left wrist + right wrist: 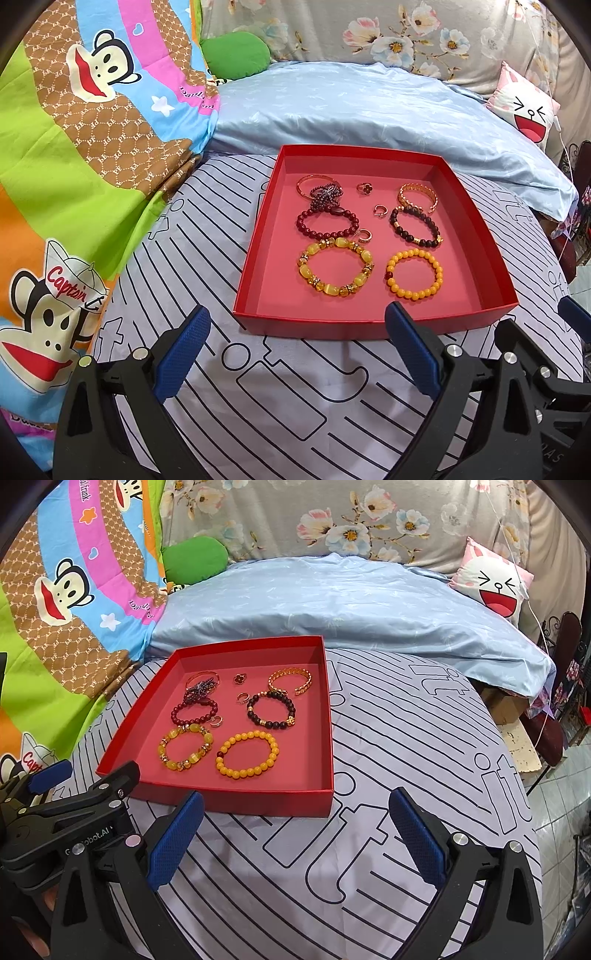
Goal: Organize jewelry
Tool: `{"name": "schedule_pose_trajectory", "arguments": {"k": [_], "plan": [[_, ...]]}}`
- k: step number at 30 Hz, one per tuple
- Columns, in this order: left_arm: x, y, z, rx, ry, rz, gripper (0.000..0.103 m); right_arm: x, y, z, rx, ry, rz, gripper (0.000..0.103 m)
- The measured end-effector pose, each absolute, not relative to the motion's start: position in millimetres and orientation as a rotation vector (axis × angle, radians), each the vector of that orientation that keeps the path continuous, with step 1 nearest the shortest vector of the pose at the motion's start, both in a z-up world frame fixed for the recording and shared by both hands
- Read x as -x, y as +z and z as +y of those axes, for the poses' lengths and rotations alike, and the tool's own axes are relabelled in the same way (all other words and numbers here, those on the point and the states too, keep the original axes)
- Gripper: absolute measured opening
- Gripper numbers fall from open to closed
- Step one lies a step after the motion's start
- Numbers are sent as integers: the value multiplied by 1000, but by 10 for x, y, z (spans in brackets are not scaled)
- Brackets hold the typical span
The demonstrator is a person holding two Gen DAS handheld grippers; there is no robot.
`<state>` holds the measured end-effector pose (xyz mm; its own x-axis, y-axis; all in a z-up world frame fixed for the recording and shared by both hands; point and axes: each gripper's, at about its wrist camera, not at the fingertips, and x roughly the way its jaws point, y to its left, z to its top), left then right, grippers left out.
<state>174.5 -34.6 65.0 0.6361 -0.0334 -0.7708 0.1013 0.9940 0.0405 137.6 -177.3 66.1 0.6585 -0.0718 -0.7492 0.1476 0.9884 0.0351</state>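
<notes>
Bracelets [335, 268] and rings lie in red tray [373, 323]

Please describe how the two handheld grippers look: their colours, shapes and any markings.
Both the left gripper and right gripper have black angular frames with silver bolt heads and two fingers bearing blue textured pads. The left one shows partly hidden white lettering in the right wrist view.

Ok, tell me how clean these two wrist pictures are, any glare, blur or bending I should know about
Left wrist: sharp and evenly lit, with no strong glare; the fisheye bows the red box rim and darkens the corners. Right wrist: equally sharp, with soft shadows under the right gripper; the striped bedsheet lines curve hard toward the edge.
</notes>
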Motion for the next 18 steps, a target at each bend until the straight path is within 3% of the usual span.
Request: {"name": "schedule_pose_trajectory", "arguments": {"k": [18], "plan": [[-1750,635,-350,-84,-80,877,90,-1372,662,-1783,-98,-125,843,97]]}}
